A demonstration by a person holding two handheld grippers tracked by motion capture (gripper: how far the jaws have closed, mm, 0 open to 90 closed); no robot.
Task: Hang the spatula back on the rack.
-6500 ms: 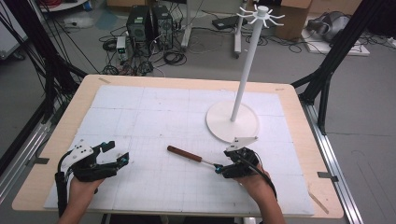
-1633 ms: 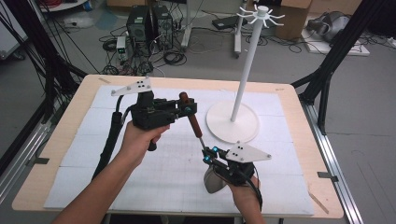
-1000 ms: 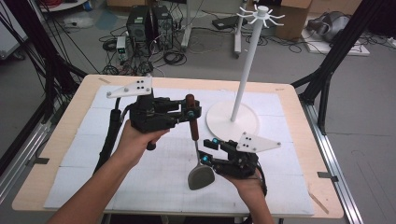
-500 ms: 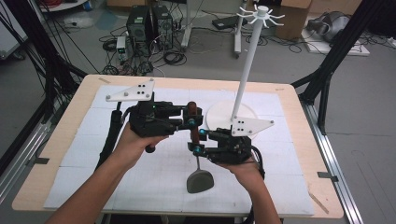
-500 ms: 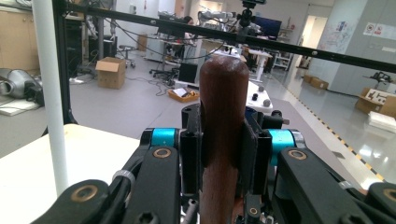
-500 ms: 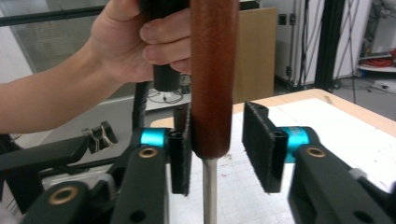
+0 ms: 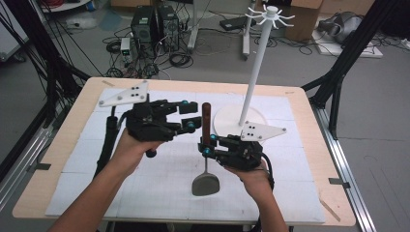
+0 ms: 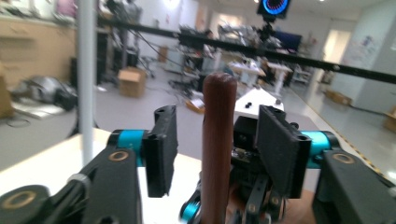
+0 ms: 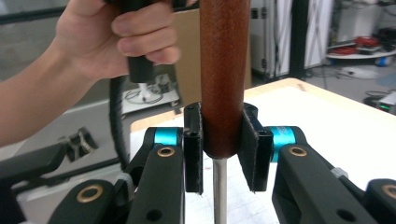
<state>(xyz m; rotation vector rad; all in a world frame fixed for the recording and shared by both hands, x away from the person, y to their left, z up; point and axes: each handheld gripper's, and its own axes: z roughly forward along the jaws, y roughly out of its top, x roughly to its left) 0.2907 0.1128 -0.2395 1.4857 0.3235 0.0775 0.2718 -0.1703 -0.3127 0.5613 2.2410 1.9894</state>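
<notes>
White gridded mat [image 7: 145, 193] on wooden table [image 7: 63, 183]; cluttered lab floor [image 7: 203, 53].

Spatula [image 7: 206, 150] upright, seemingly before stand [image 7: 240, 122], over table [image 7: 72, 145].

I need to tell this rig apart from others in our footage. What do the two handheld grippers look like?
Both the left gripper and the right gripper have black bodies, flat black jaws, blue collars and brass-coloured pivot pins. Each carries a grey three-cornered plate with dark dots and trails a black cable. The forearms are bare.

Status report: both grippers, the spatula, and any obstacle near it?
Right gripper shut on spatula handle. Left gripper just opened around the handle top, not touching. White stand close behind.
</notes>
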